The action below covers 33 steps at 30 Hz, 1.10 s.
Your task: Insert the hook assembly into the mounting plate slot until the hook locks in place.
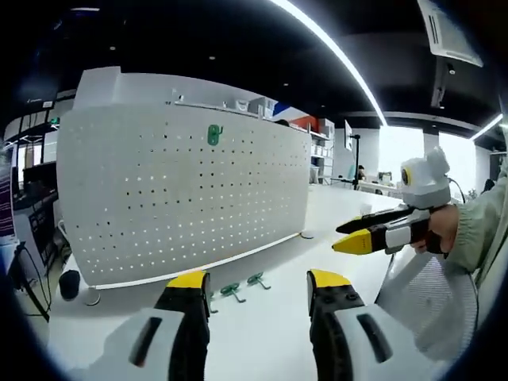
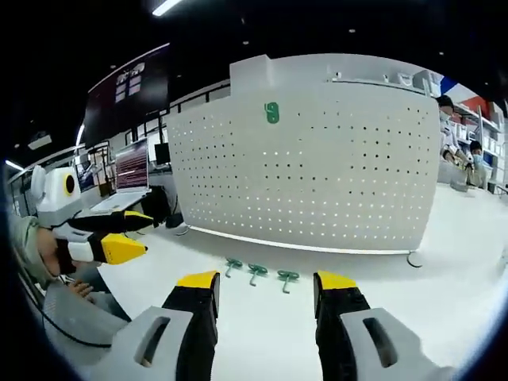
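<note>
Left gripper (image 1: 258, 290) held low over white table (image 2: 444, 294), jaws apart, empty. Right gripper (image 2: 266, 290) likewise parted, empty. Three green hooks (image 2: 256, 272) lie in row on table before upright pegboard (image 2: 317, 159); one green hook (image 2: 272, 113) hangs near board's top. Open tabletop around hooks.

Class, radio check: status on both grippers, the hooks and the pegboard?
Left gripper open, empty. Right gripper open, empty. Three green hooks loose on the table; one green hook up on the pegboard. Nothing between.
</note>
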Each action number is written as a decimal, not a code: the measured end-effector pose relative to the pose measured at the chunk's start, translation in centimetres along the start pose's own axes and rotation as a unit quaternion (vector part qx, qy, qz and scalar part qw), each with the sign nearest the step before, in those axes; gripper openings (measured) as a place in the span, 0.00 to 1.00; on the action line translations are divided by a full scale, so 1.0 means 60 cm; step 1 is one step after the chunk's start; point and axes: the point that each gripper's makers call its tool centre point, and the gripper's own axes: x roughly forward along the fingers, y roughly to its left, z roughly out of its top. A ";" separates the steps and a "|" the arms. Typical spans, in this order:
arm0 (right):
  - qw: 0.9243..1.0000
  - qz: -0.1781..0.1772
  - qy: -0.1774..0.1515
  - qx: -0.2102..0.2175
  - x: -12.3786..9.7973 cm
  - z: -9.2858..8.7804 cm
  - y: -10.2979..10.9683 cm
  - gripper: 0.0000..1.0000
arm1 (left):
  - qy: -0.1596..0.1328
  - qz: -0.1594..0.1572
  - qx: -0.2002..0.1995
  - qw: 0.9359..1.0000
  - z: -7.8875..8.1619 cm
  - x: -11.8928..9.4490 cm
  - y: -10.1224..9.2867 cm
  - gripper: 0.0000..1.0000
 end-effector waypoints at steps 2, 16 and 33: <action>1.000 0.000 0.000 0.005 -0.001 -0.001 -0.001 0.45 | 0.009 -0.003 0.000 1.000 -0.005 0.005 0.003 0.51; 1.000 0.005 0.003 0.021 0.005 -0.011 -0.002 0.45 | 0.064 -0.018 0.065 0.996 -0.034 0.044 0.048 0.52; 1.000 0.015 0.006 0.026 0.000 -0.014 0.009 0.45 | 0.143 -0.084 0.268 0.949 -0.053 0.119 0.136 0.44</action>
